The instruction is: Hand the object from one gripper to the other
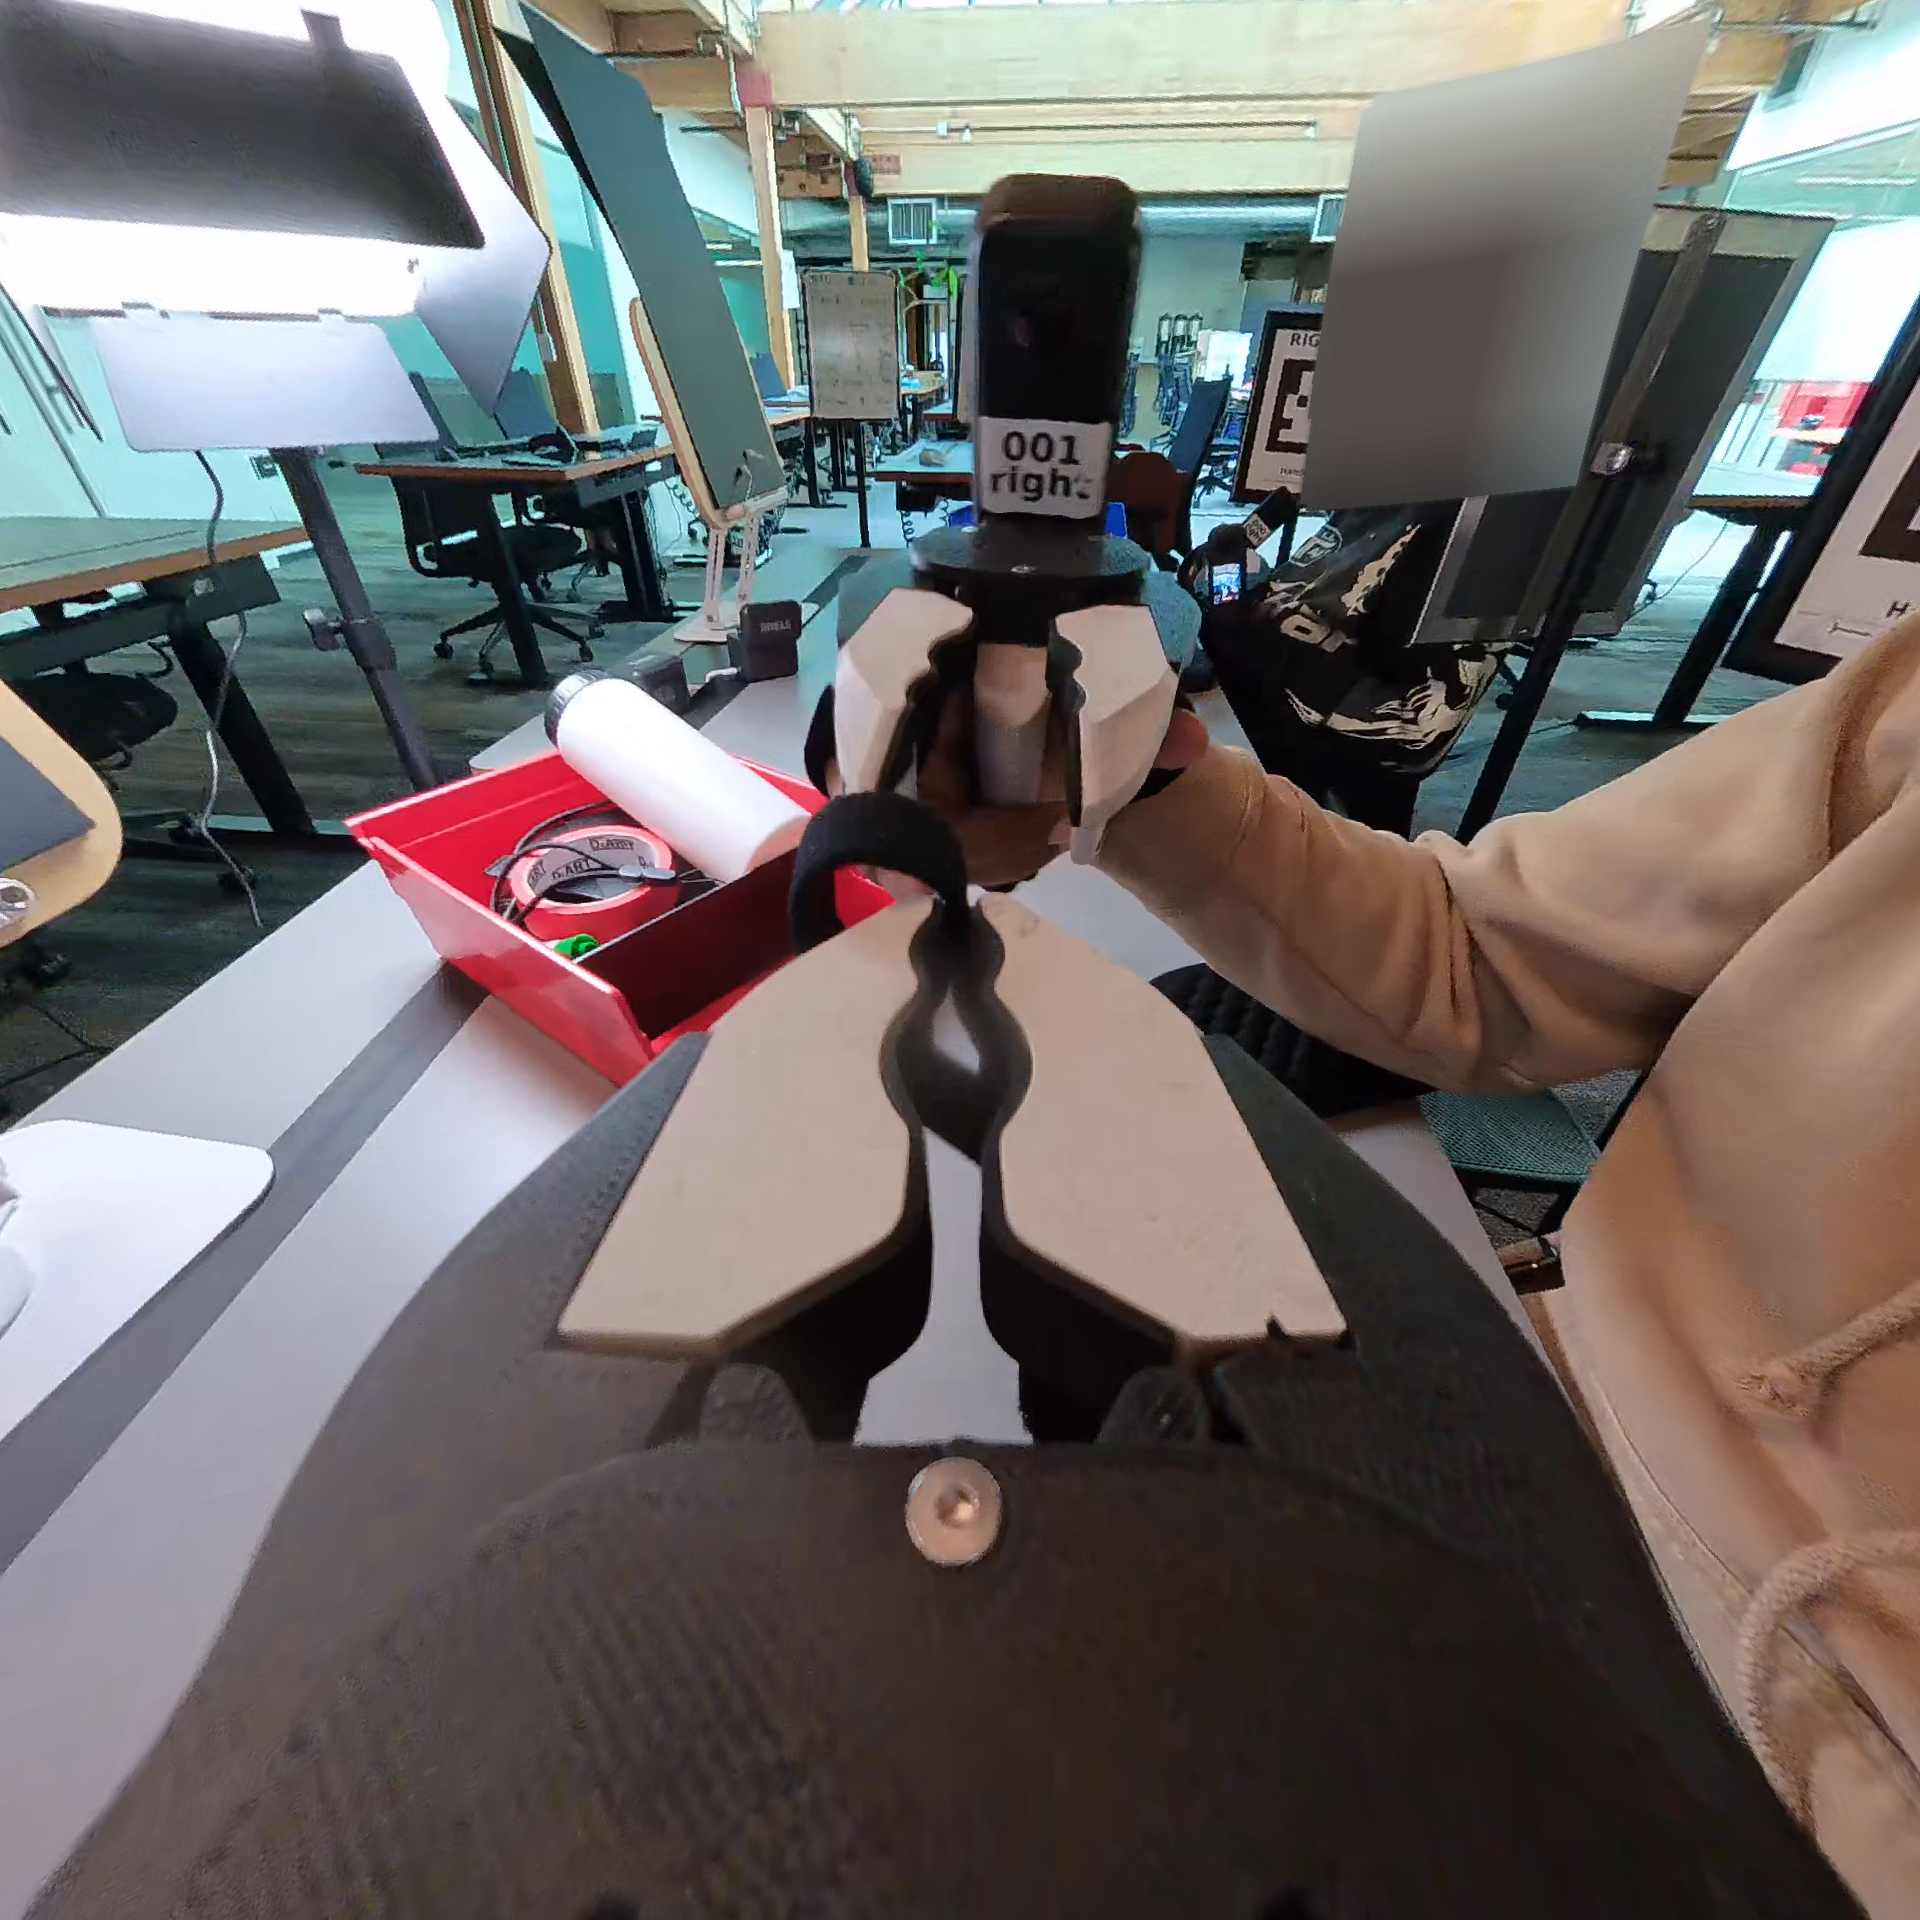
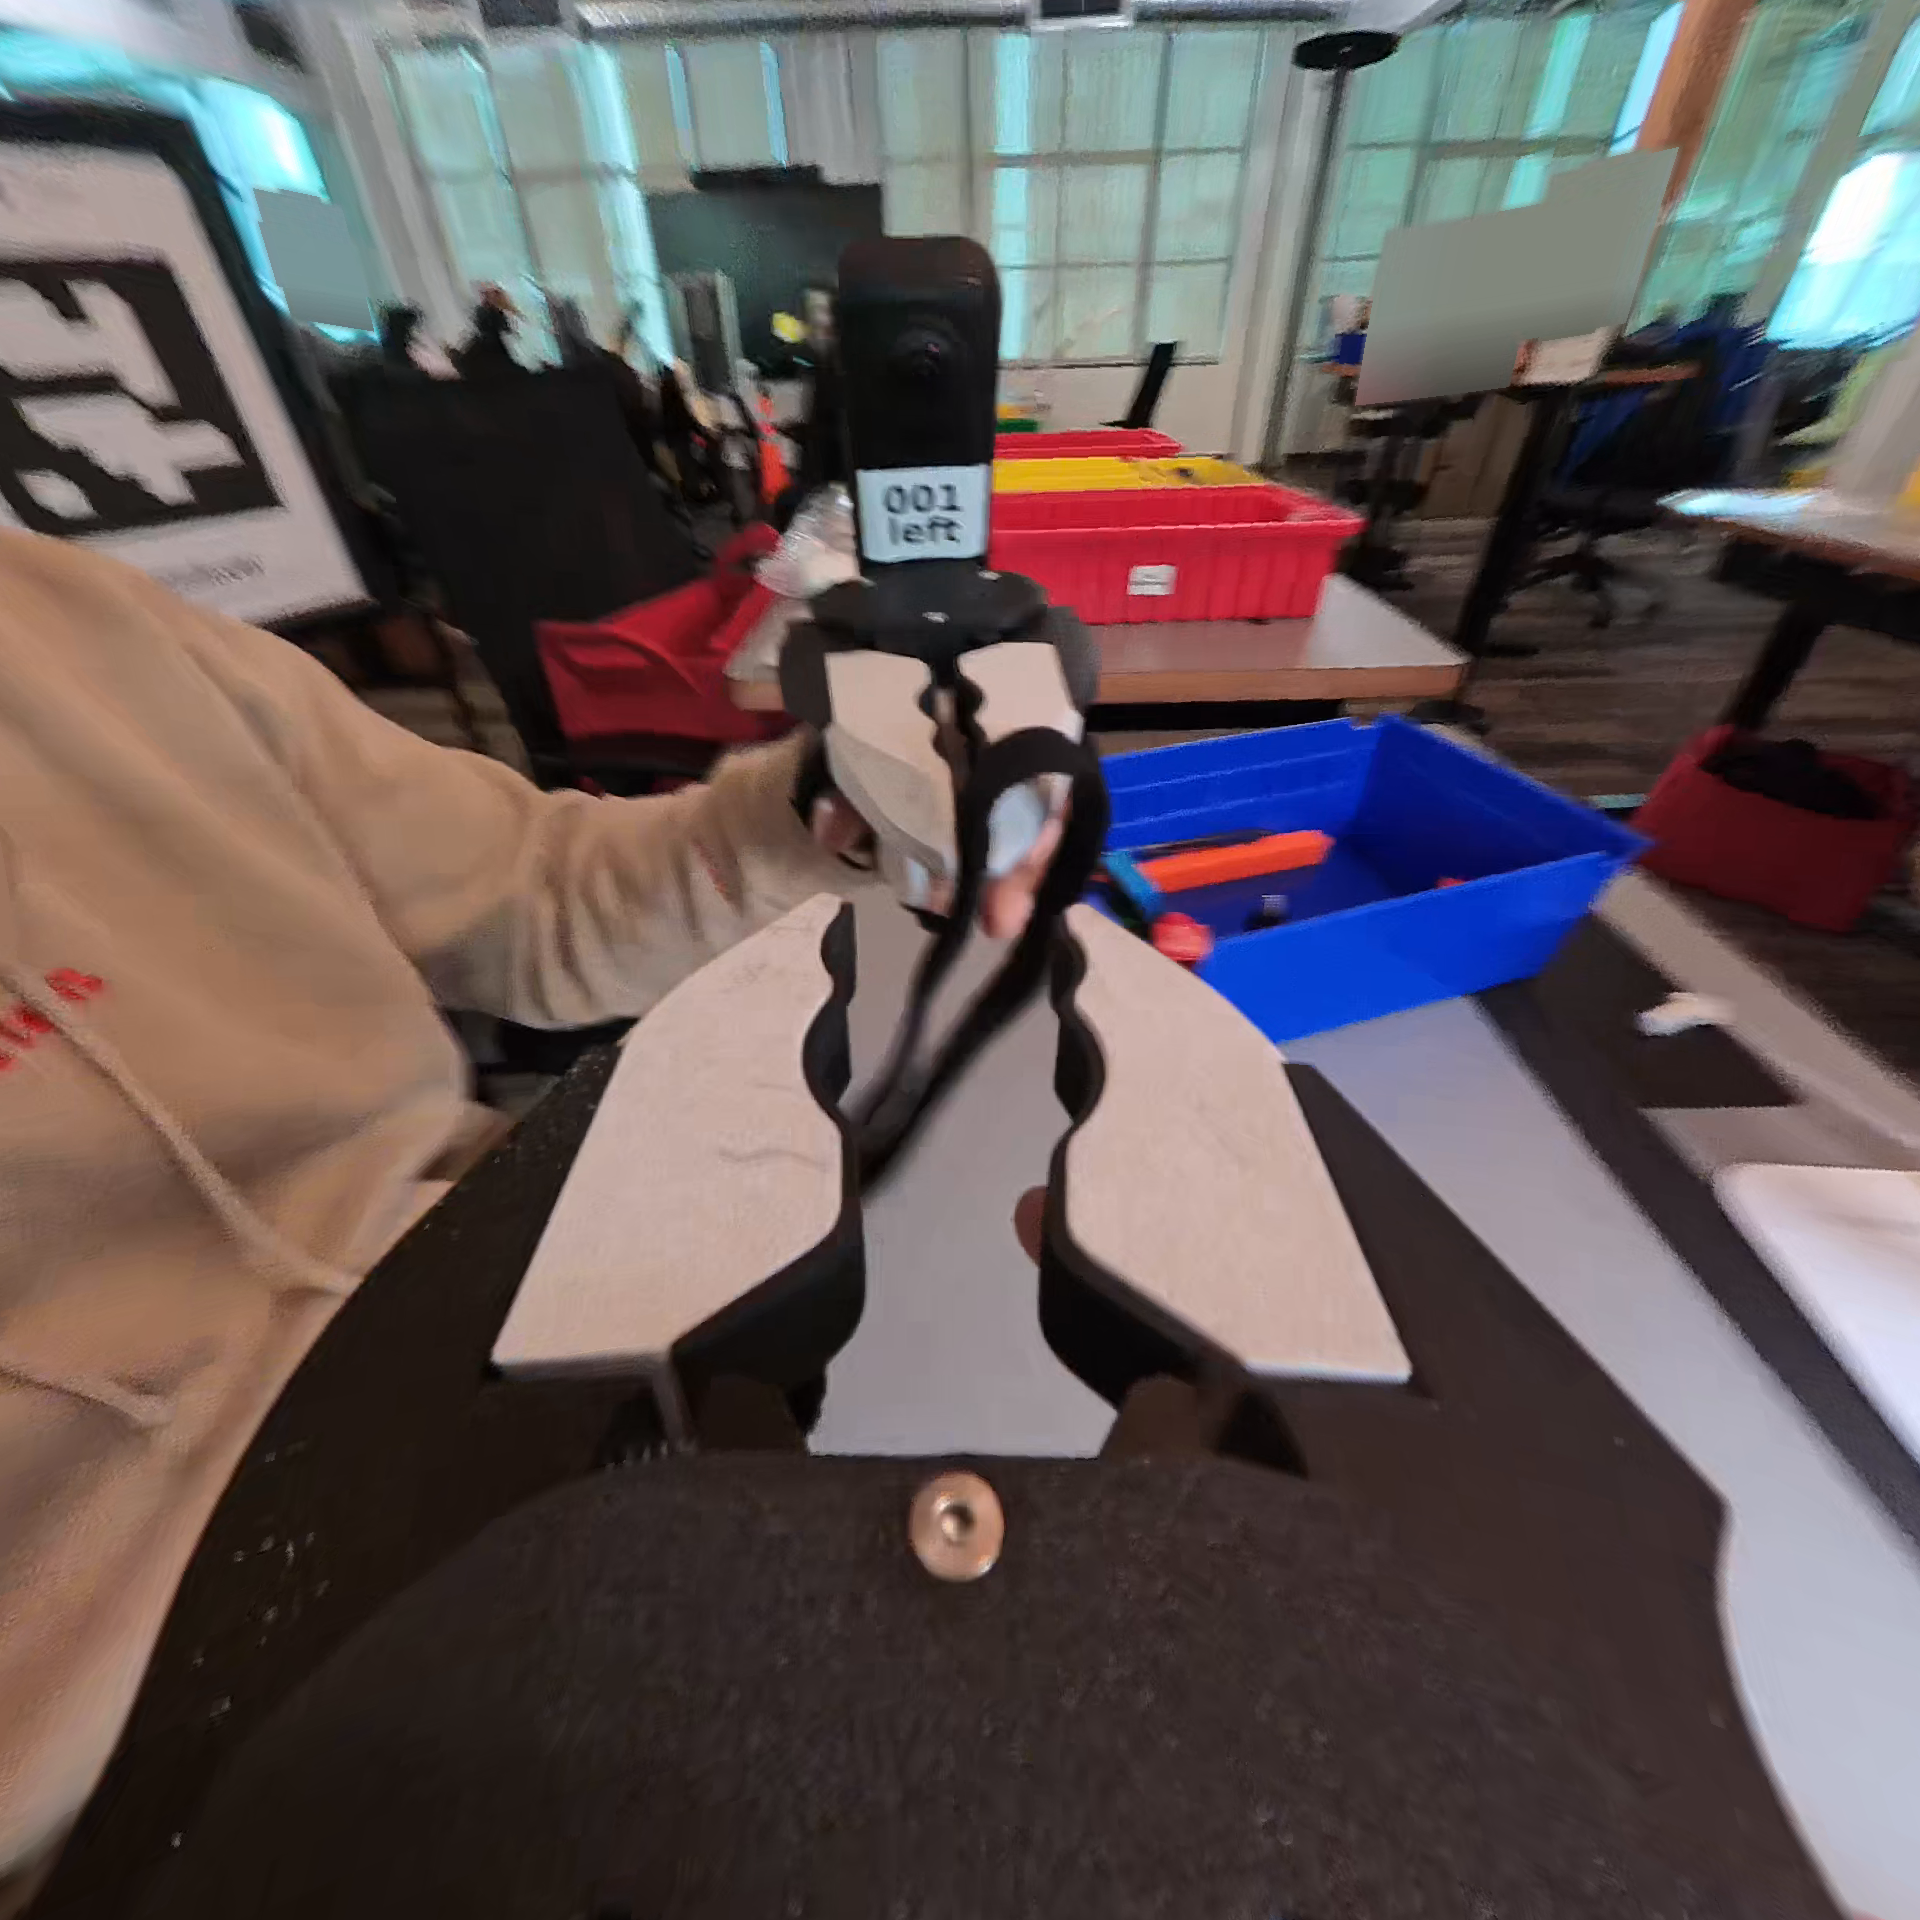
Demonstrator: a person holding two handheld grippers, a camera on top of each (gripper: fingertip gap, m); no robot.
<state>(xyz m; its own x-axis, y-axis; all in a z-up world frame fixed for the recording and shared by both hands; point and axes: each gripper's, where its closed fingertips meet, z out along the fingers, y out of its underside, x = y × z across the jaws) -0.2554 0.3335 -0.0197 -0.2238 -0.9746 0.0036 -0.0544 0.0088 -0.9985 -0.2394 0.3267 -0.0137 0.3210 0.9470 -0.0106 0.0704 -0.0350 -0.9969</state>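
Grippers face each other at frame centre: the left gripper (image 1: 958,914) is pinched shut on a black fabric strap loop (image 1: 868,847), while the right gripper (image 2: 951,920) stands parted around the strap's hanging tails, not touching them. Left of centre sits a red plastic bin (image 1: 540,987) holding a white cylindrical bottle (image 1: 670,774) and a red tape roll (image 1: 582,868); at right in the right wrist view, a blue plastic bin (image 2: 1455,935).

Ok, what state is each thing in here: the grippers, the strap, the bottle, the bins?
left gripper: shut on the black strap.
right gripper: open, fingers either side of the strap.
black strap: looped, pinched at the left gripper's tips.
white bottle: capped, lying across the red bin.
blue bin: open-topped, items inside.
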